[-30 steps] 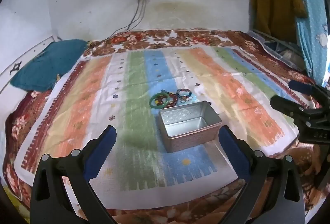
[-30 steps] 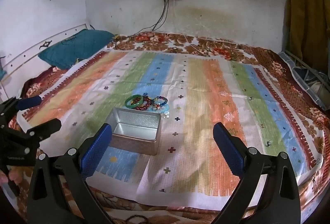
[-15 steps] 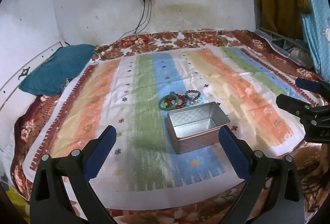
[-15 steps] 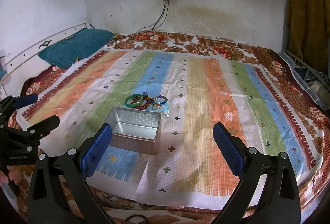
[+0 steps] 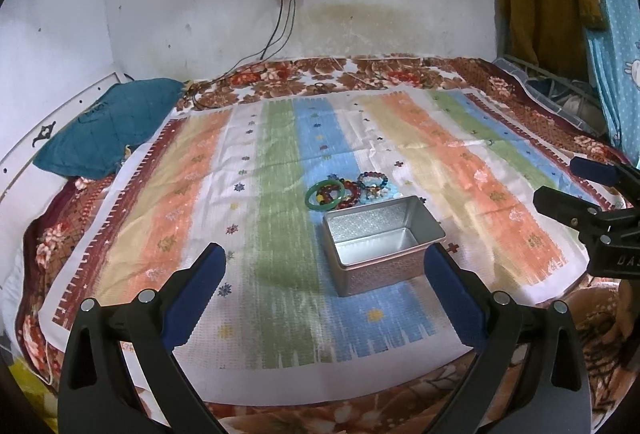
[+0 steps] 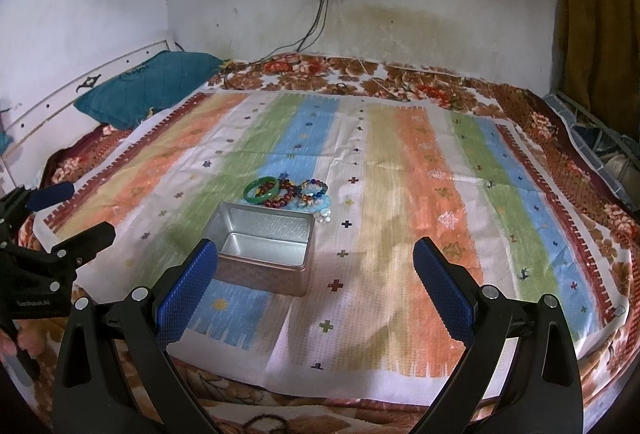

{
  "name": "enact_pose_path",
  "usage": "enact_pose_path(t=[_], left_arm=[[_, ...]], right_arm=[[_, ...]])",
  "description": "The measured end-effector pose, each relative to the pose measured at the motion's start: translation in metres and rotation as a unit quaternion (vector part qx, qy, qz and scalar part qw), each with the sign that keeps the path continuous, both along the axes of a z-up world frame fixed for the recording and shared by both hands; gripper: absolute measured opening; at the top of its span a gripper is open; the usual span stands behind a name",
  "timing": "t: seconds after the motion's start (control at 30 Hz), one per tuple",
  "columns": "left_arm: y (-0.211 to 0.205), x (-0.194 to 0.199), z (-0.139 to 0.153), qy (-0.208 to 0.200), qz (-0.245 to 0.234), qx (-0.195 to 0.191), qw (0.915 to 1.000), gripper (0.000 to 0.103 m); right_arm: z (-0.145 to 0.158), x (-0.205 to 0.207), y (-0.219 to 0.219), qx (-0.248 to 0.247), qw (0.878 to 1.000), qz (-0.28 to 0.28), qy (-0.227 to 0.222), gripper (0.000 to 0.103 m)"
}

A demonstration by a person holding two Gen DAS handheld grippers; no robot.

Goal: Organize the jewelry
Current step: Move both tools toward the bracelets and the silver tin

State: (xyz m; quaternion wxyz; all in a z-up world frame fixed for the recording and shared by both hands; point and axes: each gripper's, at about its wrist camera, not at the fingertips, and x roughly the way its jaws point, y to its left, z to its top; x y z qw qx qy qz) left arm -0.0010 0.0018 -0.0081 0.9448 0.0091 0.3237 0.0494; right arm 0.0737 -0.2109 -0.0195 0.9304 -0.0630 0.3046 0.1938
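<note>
1. A heap of beaded bracelets (image 5: 362, 190) and a green glassy bangle (image 5: 325, 195) lies mid-cloth, touching the far wall of an open rectangular silver metal tin (image 5: 382, 244).
2. All rest on a striped multicolour woven cloth (image 6: 420, 194) over a floral bedspread (image 6: 360, 74).
3. The left gripper (image 5: 322, 288) and right gripper (image 6: 316, 284) hover near the bed's front edge, jaws spread wide, holding nothing.
</note>
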Motion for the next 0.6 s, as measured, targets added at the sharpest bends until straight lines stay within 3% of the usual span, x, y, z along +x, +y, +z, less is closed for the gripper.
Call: enact_pose_path(t=[0.6], left_arm=[[0.019,0.024,-0.011,0.04,0.008,-0.07,0.9967,0.097]], right_arm=[[-0.006,0.026,0.019,0.015,0.999,0.0,0.028,0.099]])
